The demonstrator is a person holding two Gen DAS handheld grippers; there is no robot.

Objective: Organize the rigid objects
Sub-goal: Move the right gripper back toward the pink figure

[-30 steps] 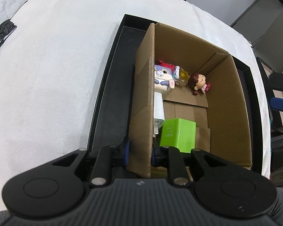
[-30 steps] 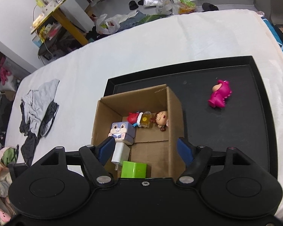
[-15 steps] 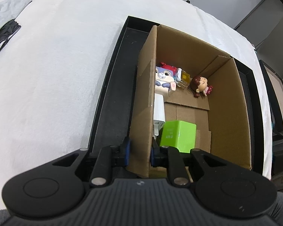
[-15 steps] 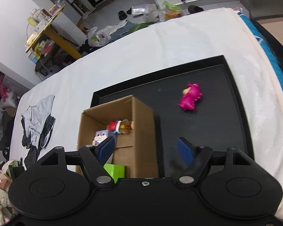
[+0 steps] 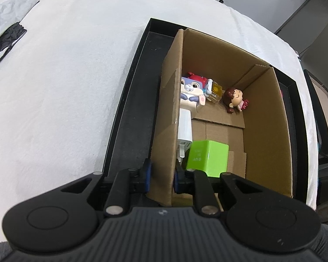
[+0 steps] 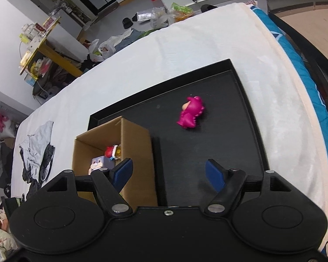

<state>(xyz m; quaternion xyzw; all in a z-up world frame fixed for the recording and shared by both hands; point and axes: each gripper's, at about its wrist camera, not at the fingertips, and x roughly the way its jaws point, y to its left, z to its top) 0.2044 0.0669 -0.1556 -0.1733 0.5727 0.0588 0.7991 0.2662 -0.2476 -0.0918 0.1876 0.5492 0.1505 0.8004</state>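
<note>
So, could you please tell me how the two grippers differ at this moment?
The left gripper is shut on the cardboard box wall, while the right gripper holds nothing, its jaws opening. The left stays at the box; the right faces the pink toy on the black tray. Both have blue pads.

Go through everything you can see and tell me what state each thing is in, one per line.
Cardboard box: open, on the black tray.
Black tray: flat on the white cover.
Pink toy: lying on the tray, outside the box.
Green cube: in the box.
Doll: lying in the box.
Left gripper: shut on the box wall.
Right gripper: opening, nothing between.
</note>
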